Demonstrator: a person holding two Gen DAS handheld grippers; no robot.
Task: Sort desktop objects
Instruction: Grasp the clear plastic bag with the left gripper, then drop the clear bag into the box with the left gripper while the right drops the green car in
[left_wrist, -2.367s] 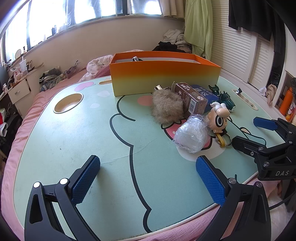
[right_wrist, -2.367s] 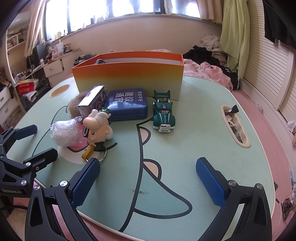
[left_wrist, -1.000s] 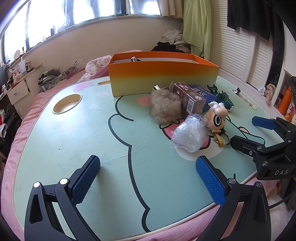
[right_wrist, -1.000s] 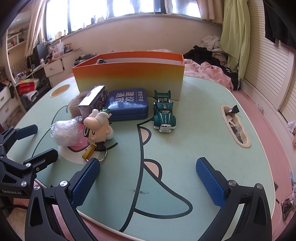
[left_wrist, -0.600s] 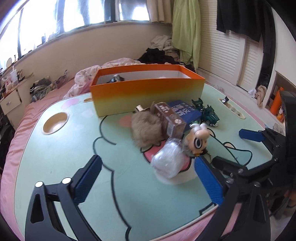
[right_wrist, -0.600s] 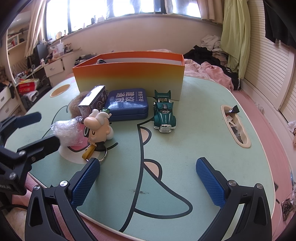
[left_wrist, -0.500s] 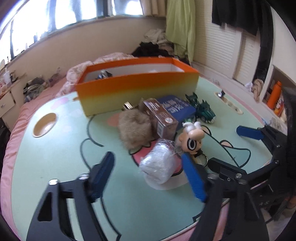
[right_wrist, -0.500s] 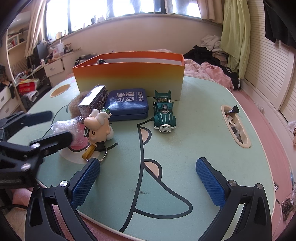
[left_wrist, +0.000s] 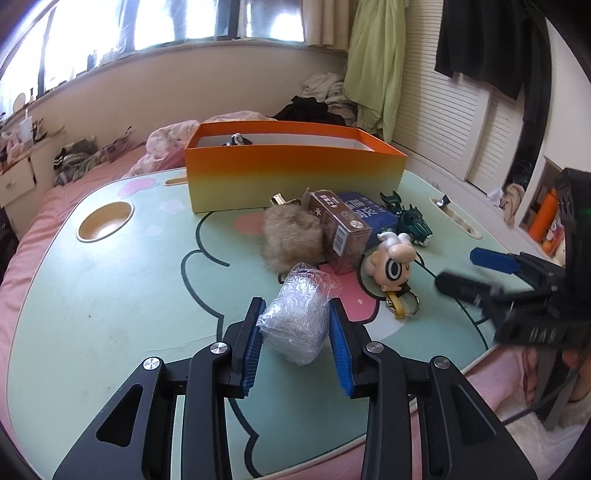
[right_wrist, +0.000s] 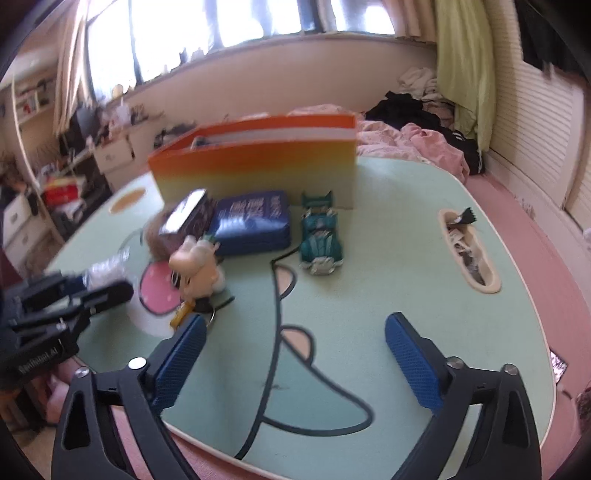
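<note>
Our left tool (left_wrist: 295, 332), jaws just closing, clamps the crinkly clear plastic bundle (left_wrist: 297, 325); our right tool (right_wrist: 291, 350) gapes empty.

Daylight pours in from the windows (left_wrist: 207, 22) behind the table (left_wrist: 110, 277), and the panes are blown out white. The table is evenly lit with soft, faint shadows. The left wrist view is sharp; the right wrist view is smeared by motion blur. Both bend strongly at the edges, with dark corners.
</note>
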